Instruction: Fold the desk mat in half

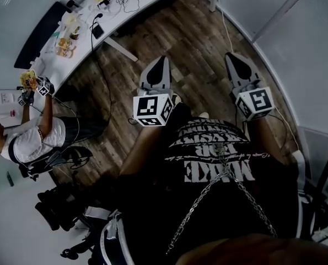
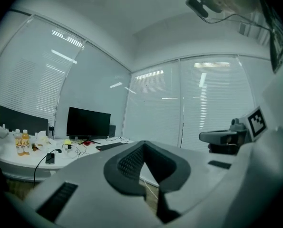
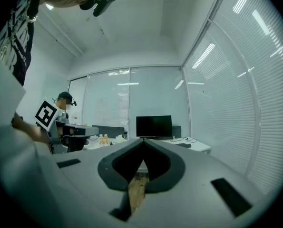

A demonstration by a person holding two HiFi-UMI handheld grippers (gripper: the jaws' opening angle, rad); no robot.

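Observation:
No desk mat shows in any view. Both grippers are held level over the wooden floor (image 1: pixel 191 43), in front of the person's dark printed shirt. The left gripper (image 1: pixel 162 59) has its black jaws closed to a point with nothing between them; in its own view the tips (image 2: pixel 143 143) meet against the window wall. The right gripper (image 1: pixel 230 56) is likewise shut and empty, its tips (image 3: pixel 143 141) meeting below a far monitor. Each gripper shows in the other's view: the right gripper (image 2: pixel 223 137) and the left gripper (image 3: pixel 73 128).
A long curved white desk (image 1: pixel 133 7) carries a monitor (image 2: pixel 88 122), bottles (image 2: pixel 21 143), a phone (image 1: pixel 97 31) and cables. Another person (image 1: pixel 28 139) sits at the left holding marker-cube grippers. Glass walls with blinds (image 3: pixel 236 89) enclose the room. A desk leg (image 1: pixel 121 48) stands on the floor.

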